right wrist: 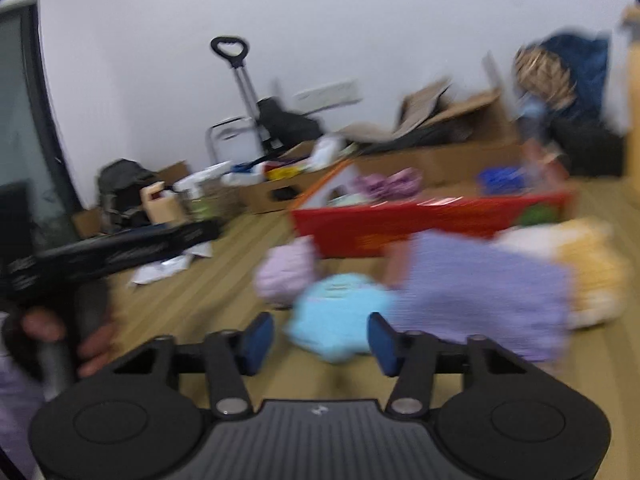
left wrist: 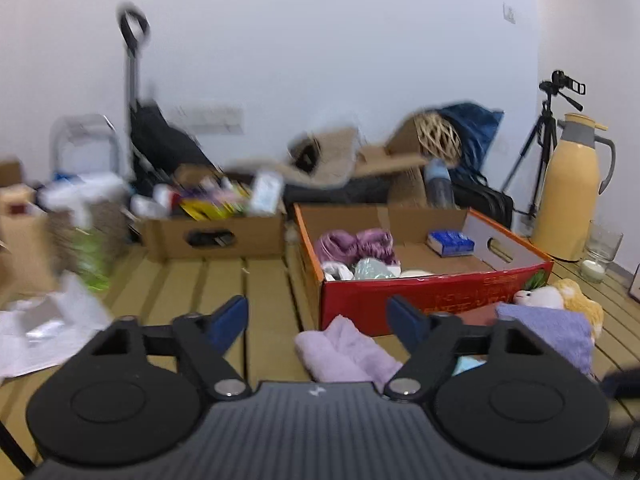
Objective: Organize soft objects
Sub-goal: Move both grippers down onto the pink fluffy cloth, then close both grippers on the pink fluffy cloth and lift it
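Note:
My left gripper (left wrist: 318, 316) stands open low over the slatted wooden table, with a rolled pink towel (left wrist: 344, 352) lying between and just beyond its jaws, untouched. Behind it is a red box (left wrist: 432, 296) holding purple cloth (left wrist: 356, 244) and a blue packet (left wrist: 450, 242). A lavender towel (left wrist: 548, 332) and a yellow-white plush (left wrist: 560, 296) lie to the right. My right gripper (right wrist: 320, 336) is open, and a light blue plush (right wrist: 336, 320) sits in the gap between its pads. In the blurred right wrist view I also see the pink towel (right wrist: 286, 276), lavender towel (right wrist: 480, 296) and red box (right wrist: 400, 220).
A cardboard box (left wrist: 216, 236) of clutter stands left of the red box. A yellow thermos (left wrist: 568, 196) and a glass (left wrist: 600, 256) stand at the right, with a tripod (left wrist: 548, 128) behind them. White paper (left wrist: 48, 328) lies at the left. A hand (right wrist: 44, 328) grips the other tool.

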The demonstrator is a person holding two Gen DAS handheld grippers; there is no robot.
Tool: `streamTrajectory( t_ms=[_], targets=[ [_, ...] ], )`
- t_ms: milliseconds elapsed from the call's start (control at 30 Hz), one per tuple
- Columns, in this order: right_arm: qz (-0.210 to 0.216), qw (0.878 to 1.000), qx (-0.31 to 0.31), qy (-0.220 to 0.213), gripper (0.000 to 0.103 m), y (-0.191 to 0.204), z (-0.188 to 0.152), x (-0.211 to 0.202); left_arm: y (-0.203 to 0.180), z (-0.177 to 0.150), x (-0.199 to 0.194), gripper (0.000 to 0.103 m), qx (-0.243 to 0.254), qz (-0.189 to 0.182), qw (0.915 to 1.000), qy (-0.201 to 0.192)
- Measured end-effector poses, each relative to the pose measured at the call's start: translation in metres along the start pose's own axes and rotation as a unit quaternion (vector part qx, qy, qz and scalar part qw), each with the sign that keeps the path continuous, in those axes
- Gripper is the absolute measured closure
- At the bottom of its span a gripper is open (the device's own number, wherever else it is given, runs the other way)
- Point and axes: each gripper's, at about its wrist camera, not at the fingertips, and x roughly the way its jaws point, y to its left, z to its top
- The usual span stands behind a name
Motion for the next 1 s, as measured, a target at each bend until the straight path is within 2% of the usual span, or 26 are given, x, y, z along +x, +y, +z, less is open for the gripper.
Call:
streamTrajectory(
  t_ms=[67,133,200,267,300,400,467,567,667,700,733,867,900,933,1000],
  targets=[
    [0.016,1.0,0.009,0.019,0.063,0.012,0.003,0.034,0.013,0.007,0.036,0.035,0.001,-0.038,0.9988,0.032],
    [0.012,0.999,0.008,0.036,0.063,0.025,0.007,0.067,0.024,0.008,0.067,0.035,-0.003,-0.077,0.9954,0.057],
    [0.002,0.999,0.014,0.044,0.062,0.032,0.012,0.092,0.035,0.005,0.092,0.037,-0.023,-0.122,0.9884,0.087],
    [-0.009,0.998,0.021,0.052,0.065,0.035,0.015,0.111,0.043,0.0,0.108,0.053,-0.044,-0.155,0.9804,0.113],
    [-0.012,0.998,0.023,0.052,0.065,0.037,0.018,0.12,0.047,-0.003,0.113,0.067,-0.053,-0.171,0.9753,0.129],
    [-0.025,0.998,0.024,0.046,0.064,0.035,0.026,0.129,0.067,-0.012,0.11,0.074,-0.11,-0.164,0.9701,0.141],
    [-0.035,0.998,0.022,0.042,0.062,0.033,0.032,0.133,0.081,-0.017,0.097,0.075,-0.16,-0.148,0.9642,0.151],
    [-0.035,0.998,0.033,0.038,0.062,0.026,0.039,0.138,0.095,-0.027,0.071,0.075,-0.21,-0.14,0.9572,0.141],
    [-0.035,0.998,0.036,0.04,0.062,0.023,0.043,0.145,0.101,-0.036,0.062,0.069,-0.228,-0.128,0.9566,0.129],
    [-0.032,0.998,0.042,0.041,0.062,0.021,0.044,0.148,0.105,-0.039,0.061,0.059,-0.236,-0.123,0.9561,0.123],
    [-0.031,0.998,0.044,0.04,0.062,0.02,0.046,0.151,0.108,-0.041,0.063,0.057,-0.245,-0.117,0.9538,0.129],
    [-0.035,0.997,0.046,0.044,0.067,0.015,0.049,0.159,0.105,-0.038,0.062,0.057,-0.237,-0.144,0.9533,0.12],
    [-0.035,0.997,0.044,0.045,0.072,0.014,0.049,0.161,0.101,-0.038,0.063,0.058,-0.23,-0.15,0.9541,0.121],
    [-0.034,0.997,0.043,0.046,0.074,0.013,0.05,0.162,0.097,-0.039,0.064,0.069,-0.226,-0.148,0.954,0.13],
    [-0.034,0.997,0.044,0.048,0.078,0.012,0.05,0.164,0.091,-0.041,0.061,0.079,-0.229,-0.129,0.9542,0.144]
  ],
)
